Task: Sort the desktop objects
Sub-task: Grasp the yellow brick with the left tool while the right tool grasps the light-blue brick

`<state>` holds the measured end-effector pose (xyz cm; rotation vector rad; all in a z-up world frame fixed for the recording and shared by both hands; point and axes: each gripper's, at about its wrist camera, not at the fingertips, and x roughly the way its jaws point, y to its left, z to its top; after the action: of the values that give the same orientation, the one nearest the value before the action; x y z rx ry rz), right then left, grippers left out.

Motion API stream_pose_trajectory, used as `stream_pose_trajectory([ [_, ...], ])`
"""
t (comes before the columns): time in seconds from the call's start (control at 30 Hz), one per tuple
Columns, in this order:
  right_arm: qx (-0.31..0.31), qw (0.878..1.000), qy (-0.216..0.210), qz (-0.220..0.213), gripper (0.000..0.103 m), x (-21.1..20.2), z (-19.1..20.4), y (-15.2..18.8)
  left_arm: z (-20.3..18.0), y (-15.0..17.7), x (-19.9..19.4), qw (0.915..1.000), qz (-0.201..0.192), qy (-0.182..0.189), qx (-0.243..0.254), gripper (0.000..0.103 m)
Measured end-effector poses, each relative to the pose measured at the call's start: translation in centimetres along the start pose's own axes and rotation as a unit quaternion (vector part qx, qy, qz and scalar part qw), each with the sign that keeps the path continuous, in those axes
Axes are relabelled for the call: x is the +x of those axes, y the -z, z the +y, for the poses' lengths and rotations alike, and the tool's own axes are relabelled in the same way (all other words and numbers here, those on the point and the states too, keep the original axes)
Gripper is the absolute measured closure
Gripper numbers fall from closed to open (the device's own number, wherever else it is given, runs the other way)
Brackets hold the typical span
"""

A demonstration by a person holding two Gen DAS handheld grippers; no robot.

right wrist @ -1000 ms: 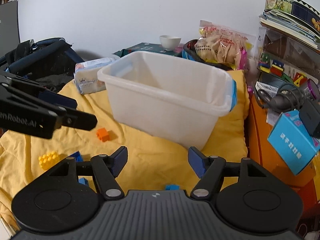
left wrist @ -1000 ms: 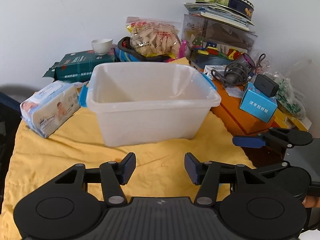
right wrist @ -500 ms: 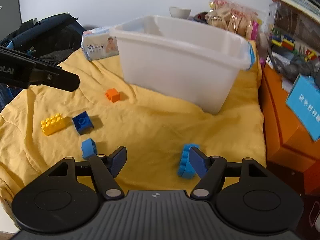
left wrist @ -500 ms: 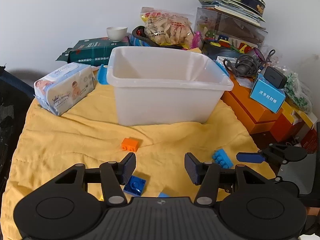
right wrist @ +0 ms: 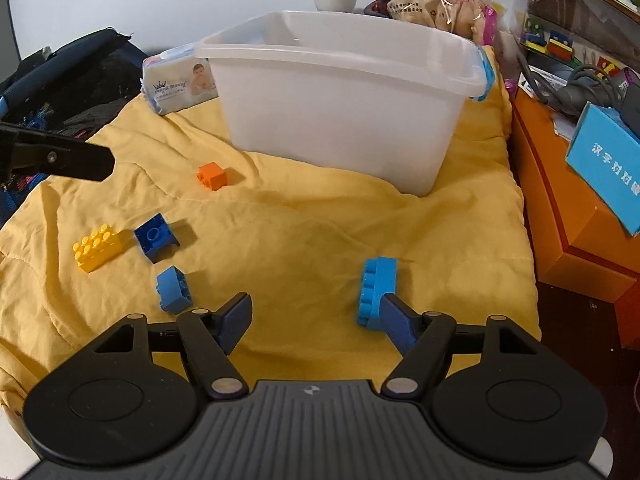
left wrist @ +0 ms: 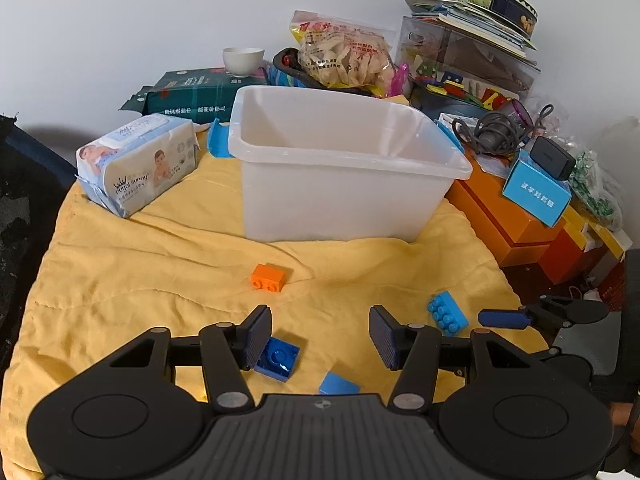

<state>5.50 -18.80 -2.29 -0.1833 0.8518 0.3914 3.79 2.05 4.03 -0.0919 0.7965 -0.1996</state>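
A white plastic bin (left wrist: 344, 168) (right wrist: 340, 92) stands at the back of the yellow cloth (left wrist: 140, 280). Loose bricks lie in front of it: orange (left wrist: 269, 278) (right wrist: 213, 175), dark blue (left wrist: 278, 358) (right wrist: 156, 237), small light blue (left wrist: 338, 385) (right wrist: 174, 289), long light blue (left wrist: 447, 314) (right wrist: 378, 290) and yellow (right wrist: 97, 246). My left gripper (left wrist: 320, 336) hovers open over the cloth, its left pad just above the dark blue brick. My right gripper (right wrist: 316, 320) is open wide and empty, with the long light blue brick beside its right finger.
A wet-wipes pack (left wrist: 138, 164) lies left of the bin. Behind are a green box (left wrist: 196, 96) with a cup (left wrist: 243, 60) and a snack bag (left wrist: 344, 60). Orange boxes (left wrist: 516, 220), a blue carton (left wrist: 536, 190) and cables fill the right. A dark bag (right wrist: 72, 76) sits at the left.
Both grippers have sunk and pulled back from the bin. The bricks on the cloth have come into view beneath them. Nothing was picked up.
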Motion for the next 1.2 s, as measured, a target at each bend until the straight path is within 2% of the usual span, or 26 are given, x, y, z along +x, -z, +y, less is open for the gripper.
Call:
stream_pose_trajectory([
  [0.3, 0.021, 1.0, 0.005, 0.014, 0.028, 0.1, -1.0, 0.8, 1.4, 2.6, 0.8, 0.9992, 0.035, 0.015, -0.014, 0.044],
  [0.5, 0.038, 0.999, 0.015, 0.021, 0.028, 0.0, -1.6, 1.6, 2.0, 4.7, 1.7, 0.9982, 0.046, 0.028, -0.025, 0.044],
  [0.6, 0.038, 0.999, 0.011, 0.019, 0.028, -0.2, -1.6, 2.0, 2.2, 5.4, 2.2, 0.9985, 0.05, 0.015, -0.019, 0.044],
  [0.77, 0.039, 0.999, 0.007, 0.023, 0.028, -0.2, -1.6, 2.9, 2.9, 6.0, 2.7, 0.9984, 0.048, 0.023, -0.018, 0.044],
  [0.83, 0.036, 0.999, 0.007, 0.022, 0.032, -0.2, -1.5, 3.0, 3.1, 6.0, 2.8, 0.999, 0.045, 0.006, -0.004, 0.044],
  [0.9, 0.028, 0.999, 0.003, 0.027, 0.041, -0.1, -1.2, 3.2, 3.5, 6.0, 2.6, 0.9991, 0.042, -0.009, 0.005, 0.044],
  [1.07, 0.015, 1.0, -0.004, 0.021, 0.046, -0.6, -0.5, 3.6, 5.5, 5.9, 2.6, 0.9988, 0.032, -0.031, 0.02, 0.045],
  [1.17, 0.01, 1.0, 0.002, 0.018, 0.049, -0.6, -0.2, 3.7, 6.5, 5.7, 4.6, 0.9973, 0.059, -0.039, 0.019, 0.051],
  [1.2, 0.012, 1.0, 0.001, 0.016, 0.053, -0.6, -0.2, 3.7, 6.6, 5.8, 5.2, 0.9965, 0.069, -0.041, 0.023, 0.06],
])
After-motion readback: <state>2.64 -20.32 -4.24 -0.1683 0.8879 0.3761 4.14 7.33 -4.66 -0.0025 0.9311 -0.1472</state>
